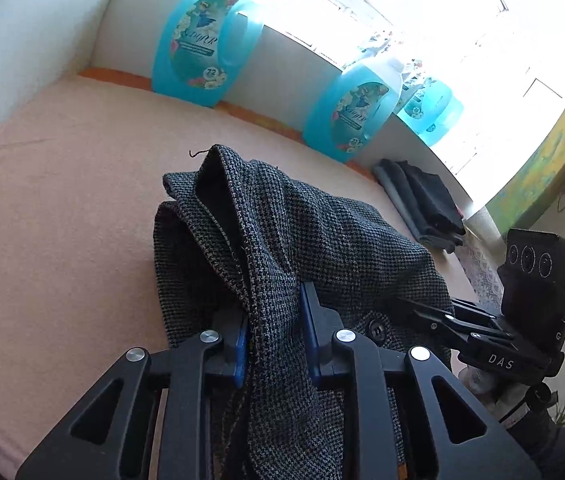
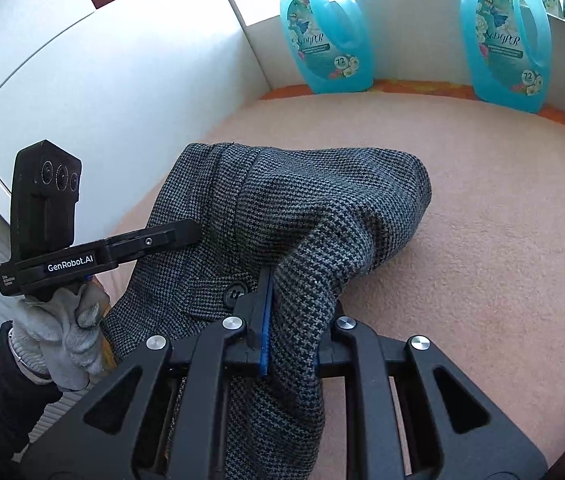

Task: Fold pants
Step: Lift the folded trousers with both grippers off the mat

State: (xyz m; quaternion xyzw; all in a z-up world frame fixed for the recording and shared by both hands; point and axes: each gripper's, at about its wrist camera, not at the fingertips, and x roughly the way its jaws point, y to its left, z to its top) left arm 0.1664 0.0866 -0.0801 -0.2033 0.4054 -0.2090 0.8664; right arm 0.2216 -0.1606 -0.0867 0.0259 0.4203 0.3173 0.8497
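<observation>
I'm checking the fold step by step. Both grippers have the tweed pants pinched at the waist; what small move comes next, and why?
Probably lift both a little higher and draw them apart. The left gripper and right gripper are shut on the pants, which lie bunched in a heap on the peach surface. Spreading the waistband should let the legs hang flat before folding.

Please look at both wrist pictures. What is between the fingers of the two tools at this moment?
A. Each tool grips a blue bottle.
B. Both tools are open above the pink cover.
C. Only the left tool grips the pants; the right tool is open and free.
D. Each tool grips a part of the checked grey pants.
D: the left tool and the right tool each have the pants cloth pinched between their blue pads.
</observation>
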